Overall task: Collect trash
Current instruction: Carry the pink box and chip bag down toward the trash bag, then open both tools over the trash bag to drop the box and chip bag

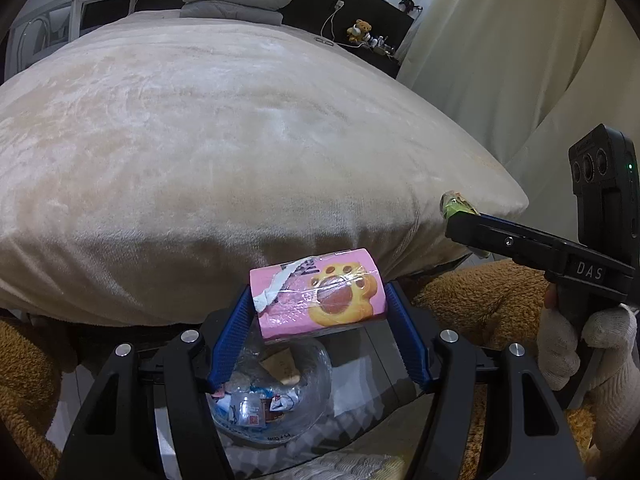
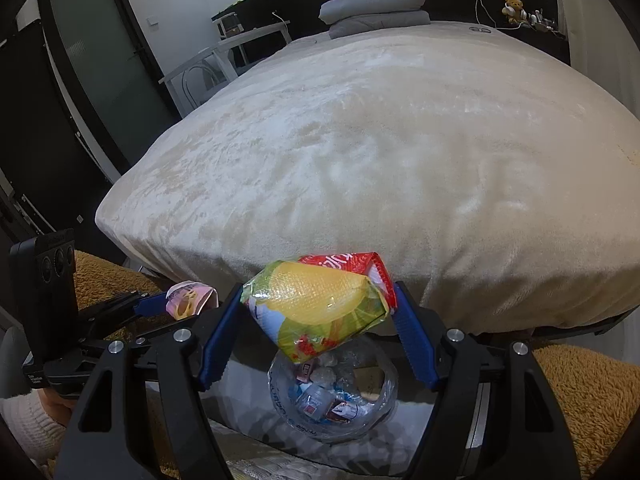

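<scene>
A: Where are we? Our left gripper (image 1: 320, 312) grasps the pink snack wrapper (image 1: 318, 294), our right gripper (image 2: 318, 316) the yellow-green chip bag (image 2: 316, 300)

B: Both hang over the clear trash bag (image 1: 276, 396), near the bed (image 1: 240, 140); we judge only dropping is left

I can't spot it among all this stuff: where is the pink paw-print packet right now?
The pink packet is clamped in the left gripper, just in front of the bed's edge and directly above the clear trash bag.
</scene>
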`<state>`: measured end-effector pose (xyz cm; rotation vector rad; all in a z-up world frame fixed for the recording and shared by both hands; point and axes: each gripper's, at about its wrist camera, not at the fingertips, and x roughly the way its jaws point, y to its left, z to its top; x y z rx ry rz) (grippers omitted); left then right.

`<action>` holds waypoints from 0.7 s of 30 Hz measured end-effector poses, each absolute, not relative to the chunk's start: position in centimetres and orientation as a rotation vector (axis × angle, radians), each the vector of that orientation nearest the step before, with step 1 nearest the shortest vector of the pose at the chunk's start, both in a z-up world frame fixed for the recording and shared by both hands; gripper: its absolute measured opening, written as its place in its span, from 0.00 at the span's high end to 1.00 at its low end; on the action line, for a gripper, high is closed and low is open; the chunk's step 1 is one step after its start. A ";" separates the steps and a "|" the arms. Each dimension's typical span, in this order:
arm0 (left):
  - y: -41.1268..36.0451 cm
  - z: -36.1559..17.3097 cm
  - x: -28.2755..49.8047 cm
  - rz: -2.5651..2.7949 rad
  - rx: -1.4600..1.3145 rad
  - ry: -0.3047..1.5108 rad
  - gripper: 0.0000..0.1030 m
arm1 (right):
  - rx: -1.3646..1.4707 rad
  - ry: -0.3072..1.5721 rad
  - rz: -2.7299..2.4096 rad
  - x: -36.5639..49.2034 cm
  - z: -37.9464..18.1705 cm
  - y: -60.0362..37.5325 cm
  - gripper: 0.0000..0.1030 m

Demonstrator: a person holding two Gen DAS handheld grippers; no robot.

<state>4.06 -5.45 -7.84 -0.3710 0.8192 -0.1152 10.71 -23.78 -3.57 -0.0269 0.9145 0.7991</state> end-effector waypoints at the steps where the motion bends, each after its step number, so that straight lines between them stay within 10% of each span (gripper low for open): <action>1: -5.4 -8.1 4.0 -0.116 -0.377 0.831 0.37 | -0.025 0.927 0.802 10.7 -3.8 -23.8 0.31; 21: -5.2 -14.3 5.5 -0.084 -0.461 1.100 0.37 | -0.023 1.292 0.772 12.3 -10.8 -21.9 0.31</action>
